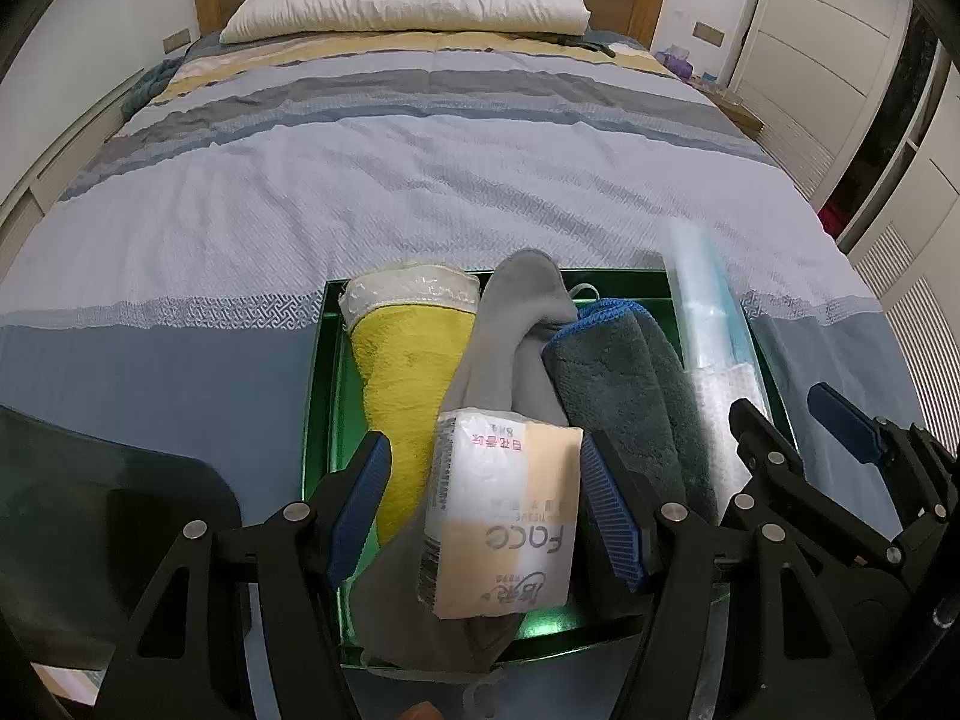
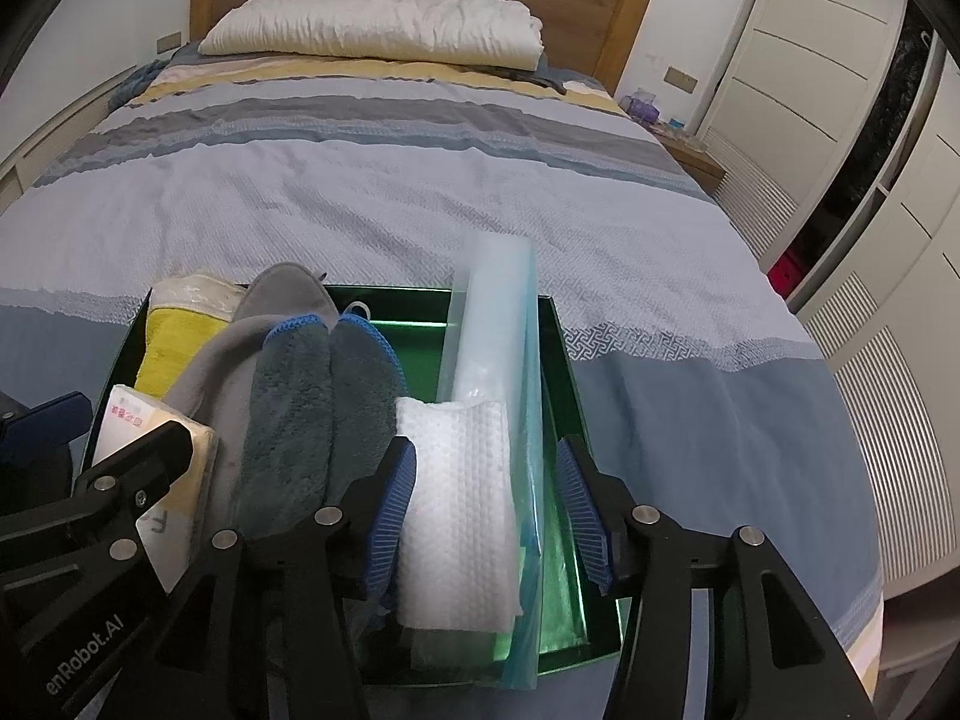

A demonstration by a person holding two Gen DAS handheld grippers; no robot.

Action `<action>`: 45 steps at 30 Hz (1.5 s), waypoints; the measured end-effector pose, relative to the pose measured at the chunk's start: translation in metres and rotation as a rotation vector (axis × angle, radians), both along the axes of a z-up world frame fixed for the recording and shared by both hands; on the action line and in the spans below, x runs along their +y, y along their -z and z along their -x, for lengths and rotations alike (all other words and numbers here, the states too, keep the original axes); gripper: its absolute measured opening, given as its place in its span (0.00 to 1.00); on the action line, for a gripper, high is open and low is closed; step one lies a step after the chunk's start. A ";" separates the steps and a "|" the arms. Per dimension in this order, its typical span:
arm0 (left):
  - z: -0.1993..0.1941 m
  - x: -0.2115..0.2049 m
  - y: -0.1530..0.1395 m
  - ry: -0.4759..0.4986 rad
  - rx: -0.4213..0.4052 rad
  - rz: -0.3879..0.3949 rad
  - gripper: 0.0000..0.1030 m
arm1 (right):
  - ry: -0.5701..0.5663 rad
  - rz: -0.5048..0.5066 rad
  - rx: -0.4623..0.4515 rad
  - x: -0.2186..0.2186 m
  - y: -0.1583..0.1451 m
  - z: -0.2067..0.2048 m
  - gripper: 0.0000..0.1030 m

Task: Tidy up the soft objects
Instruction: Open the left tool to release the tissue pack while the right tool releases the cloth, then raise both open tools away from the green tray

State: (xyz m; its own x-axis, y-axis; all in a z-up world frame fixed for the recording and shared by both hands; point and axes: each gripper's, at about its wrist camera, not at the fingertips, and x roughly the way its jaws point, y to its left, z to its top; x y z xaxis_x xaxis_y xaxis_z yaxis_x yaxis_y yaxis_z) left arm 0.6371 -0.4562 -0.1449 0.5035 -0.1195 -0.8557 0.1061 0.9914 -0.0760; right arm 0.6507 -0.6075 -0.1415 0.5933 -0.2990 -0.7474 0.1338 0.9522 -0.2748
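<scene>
We see a green box (image 1: 321, 372) sitting on the bed (image 1: 420, 180), full of soft things. Our left gripper (image 1: 483, 510) is open, with its fingers on both sides of a tissue pack (image 1: 504, 510) that lies on a gray sock (image 1: 510, 324). At 9 o'clock from the sock is a yellow towel (image 1: 408, 372). At 3 o'clock is a dark blue-edged cloth (image 1: 618, 378). Our right gripper (image 2: 489, 516) is open around a white wipe pack (image 2: 459, 504) at the box's 3 o'clock side.

Left claw (image 1: 486, 510), right claw (image 2: 489, 510) agape
</scene>
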 end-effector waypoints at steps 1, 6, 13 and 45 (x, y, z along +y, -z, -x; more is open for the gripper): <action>0.000 0.001 -0.001 -0.002 -0.002 0.001 0.58 | 0.000 -0.002 -0.004 0.000 -0.001 0.001 0.49; 0.003 0.003 -0.007 -0.010 -0.013 0.005 0.60 | 0.004 0.001 -0.017 0.004 -0.009 0.006 0.51; 0.014 0.009 -0.014 -0.014 -0.025 0.028 0.66 | 0.033 0.012 -0.049 0.004 -0.023 0.020 0.65; 0.226 0.187 -0.053 0.145 -0.181 -0.035 0.72 | 0.085 0.022 -0.059 0.176 -0.062 0.350 0.81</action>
State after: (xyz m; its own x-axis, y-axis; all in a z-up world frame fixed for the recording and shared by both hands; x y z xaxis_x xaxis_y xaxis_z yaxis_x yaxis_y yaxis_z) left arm 0.4115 -0.2696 -0.0922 0.6291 -0.1740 -0.7576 0.2567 0.9664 -0.0087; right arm 0.3010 -0.4320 -0.0792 0.6077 -0.3662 -0.7047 0.2301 0.9305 -0.2851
